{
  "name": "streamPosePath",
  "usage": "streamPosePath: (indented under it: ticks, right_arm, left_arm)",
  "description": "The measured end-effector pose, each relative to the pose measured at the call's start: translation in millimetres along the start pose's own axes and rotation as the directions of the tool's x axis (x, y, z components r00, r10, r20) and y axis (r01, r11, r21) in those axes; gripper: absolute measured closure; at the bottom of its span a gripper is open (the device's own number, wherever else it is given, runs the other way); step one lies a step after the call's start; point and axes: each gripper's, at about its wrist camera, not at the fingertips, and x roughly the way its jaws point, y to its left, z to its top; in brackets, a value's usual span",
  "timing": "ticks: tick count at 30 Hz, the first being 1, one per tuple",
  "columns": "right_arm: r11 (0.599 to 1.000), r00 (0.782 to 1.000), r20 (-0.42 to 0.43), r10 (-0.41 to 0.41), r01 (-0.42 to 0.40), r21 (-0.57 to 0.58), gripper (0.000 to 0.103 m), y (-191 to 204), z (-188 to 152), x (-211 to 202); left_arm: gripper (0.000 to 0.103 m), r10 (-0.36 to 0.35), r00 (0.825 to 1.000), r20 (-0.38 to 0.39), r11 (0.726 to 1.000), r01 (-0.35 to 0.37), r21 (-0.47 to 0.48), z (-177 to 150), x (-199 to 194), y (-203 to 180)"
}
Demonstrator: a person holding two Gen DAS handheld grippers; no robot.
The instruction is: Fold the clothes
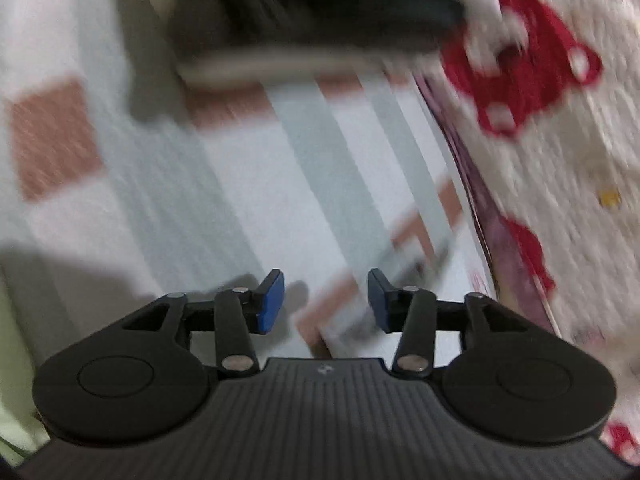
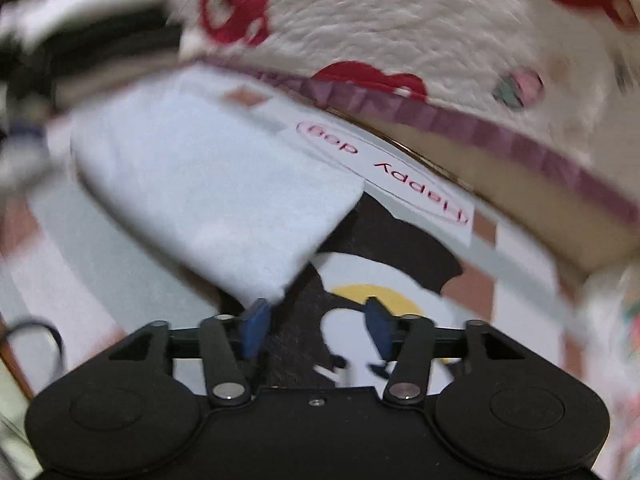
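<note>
Left wrist view: the left gripper point(image 1: 326, 300) sits at the bottom edge with its jaws apart and nothing between them. Its blue pads point(image 1: 271, 300) hang over a white cloth point(image 1: 256, 184) printed with pale grey bands and terracotta squares. Further out, to the right, a cream fleece blanket point(image 1: 560, 152) with red motifs lies beside the cloth, its purple trim along the border between them. At the far top, a dark blurred shape point(image 1: 304, 12) crosses the picture; what it is cannot be told.

Right wrist view: the right gripper point(image 2: 318, 326) also has its jaws spread, gripping nothing. Directly under and beyond the jaws lies a white garment point(image 2: 360, 276) with a black and yellow print. A folded pale blue-white fabric flap point(image 2: 192, 184) overlaps the garment from the left, and its corner reaches down to just beside the left blue pad. Beyond the garment, a white label with a red oval point(image 2: 384, 172) reads "Happy day", seen upside down. Past it runs a purple ruffled trim point(image 2: 460, 124), and the cream blanket with red motifs fills the top. Much of both views is motion-blurred.
</note>
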Motion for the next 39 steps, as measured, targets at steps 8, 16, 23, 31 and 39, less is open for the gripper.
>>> streamPosePath:
  ticks: [8, 16, 23, 31, 39]
  right_arm:
    - [0.362, 0.906, 0.191, 0.379, -0.335, 0.87, 0.036, -66.8, -44.9, 34.0]
    - [0.055, 0.864, 0.211, 0.456, -0.264, 0.963, 0.036, -47.4, -86.6, 88.8]
    - [0.175, 0.906, 0.229, 0.355, -0.306, 0.936, 0.035, -34.9, -67.9, 87.3]
    - [0.48, 0.95, 0.23, 0.212, -0.306, 0.822, 0.08, -65.6, -24.1, 78.6]
    - [0.597, 0.979, 0.155, 0.133, -0.204, 0.776, 0.067, -96.1, -16.1, 97.6]
  left_arm:
    - [0.045, -0.061, 0.99, -0.129, 0.987, 0.079, 0.138, -13.9, 3.7, -23.7]
    - [0.034, -0.053, 0.997, -0.061, 0.976, 0.065, 0.209, -12.4, 18.8, -34.3]
    - [0.032, -0.011, 1.0, 0.022, 0.965, 0.005, 0.263, -6.7, 50.7, -39.2]
    - [0.084, -0.096, 0.987, -0.126, 0.971, 0.121, 0.206, -27.3, 50.3, -42.3]
    - [0.055, 0.011, 1.0, -0.012, 0.894, -0.005, 0.449, -71.4, 27.7, -98.3]
